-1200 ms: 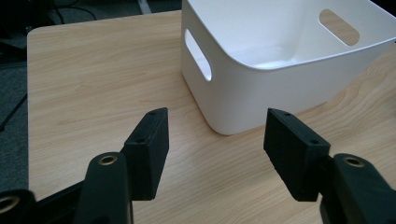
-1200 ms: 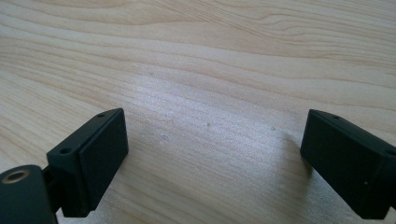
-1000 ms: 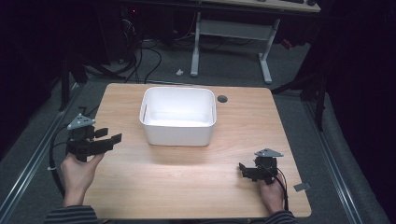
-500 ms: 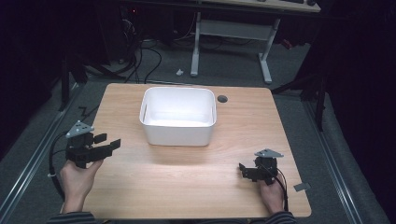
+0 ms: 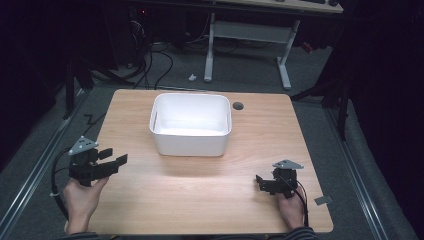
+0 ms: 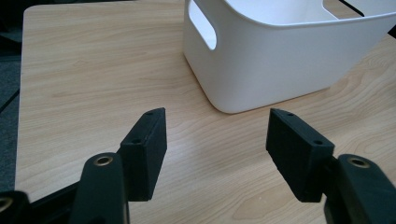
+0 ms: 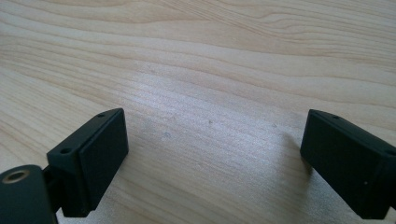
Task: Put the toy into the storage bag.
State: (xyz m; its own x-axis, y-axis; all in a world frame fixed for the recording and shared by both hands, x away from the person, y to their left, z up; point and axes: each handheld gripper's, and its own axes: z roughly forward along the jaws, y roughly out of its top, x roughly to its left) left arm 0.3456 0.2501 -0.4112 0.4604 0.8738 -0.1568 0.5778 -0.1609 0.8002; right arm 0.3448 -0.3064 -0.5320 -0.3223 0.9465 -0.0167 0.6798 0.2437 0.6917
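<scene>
A white plastic bin point(image 5: 190, 125) with handle slots stands at the middle back of the wooden table point(image 5: 210, 200); what it holds, if anything, I cannot make out. My left gripper point(image 5: 114, 160) hovers at the table's left edge, open, jaws pointing right toward the bin point(image 6: 280, 51). Between its jaws point(image 6: 217, 149) there is only bare wood. My right gripper point(image 5: 259, 182) rests low near the front right, open and empty, pointing left. Its own view has its jaws point(image 7: 215, 158) spread wide just above the wood grain.
A round cable hole point(image 5: 238, 105) sits in the tabletop right of the bin. A small grey tab point(image 5: 323, 200) sticks out at the table's right front edge. Beyond the table are a desk frame point(image 5: 250, 30), cables on the floor and dark surroundings.
My left gripper has drifted toward the front edge of the table and slightly lower. The right gripper has stayed put.
</scene>
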